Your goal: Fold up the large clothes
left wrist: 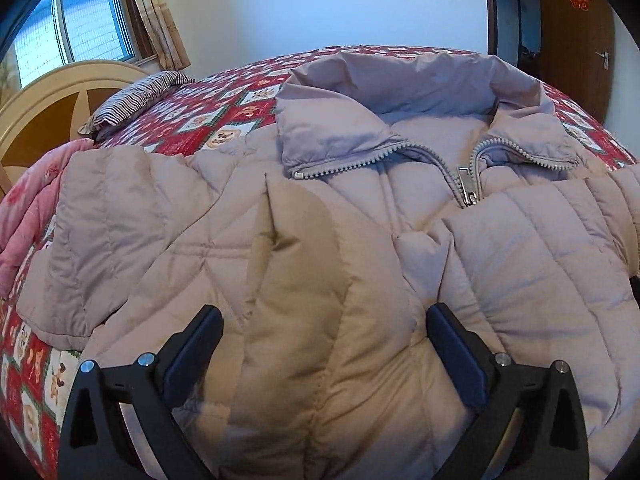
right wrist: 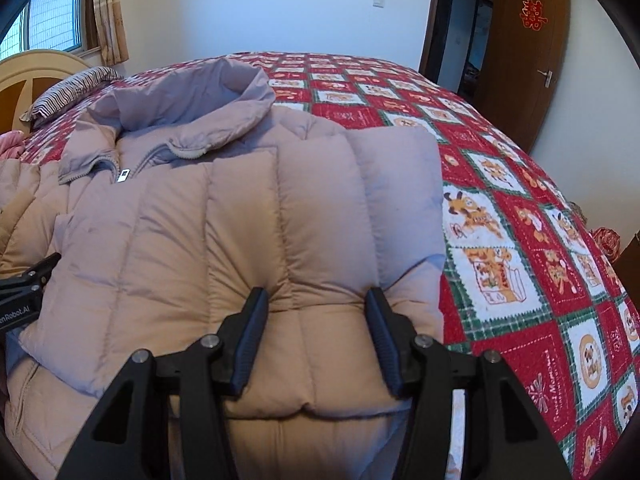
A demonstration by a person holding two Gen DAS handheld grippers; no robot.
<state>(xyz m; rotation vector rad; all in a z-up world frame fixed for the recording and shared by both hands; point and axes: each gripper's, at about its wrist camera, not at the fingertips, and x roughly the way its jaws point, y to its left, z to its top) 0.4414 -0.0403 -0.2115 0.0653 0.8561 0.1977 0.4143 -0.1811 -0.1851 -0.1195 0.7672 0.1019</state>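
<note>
A large beige quilted puffer jacket [left wrist: 360,208] lies front up on the bed, collar at the far side, zipper part open; it also fills the right wrist view [right wrist: 192,232]. Both sleeves are folded over the chest. My left gripper [left wrist: 324,316] is open, its fingers wide apart on either side of a raised fold of the jacket. My right gripper [right wrist: 318,300] is open, its fingers straddling a bulge of the folded right sleeve [right wrist: 360,200] without pinching it. The left gripper's finger [right wrist: 36,272] shows at the left edge of the right wrist view.
The bed has a red patchwork cover [right wrist: 520,240]. A striped pillow [left wrist: 140,96] and a wooden headboard [left wrist: 48,96] are at the far left. A pink quilt [left wrist: 24,220] lies at the left edge. An open brown door [right wrist: 528,60] is at the right.
</note>
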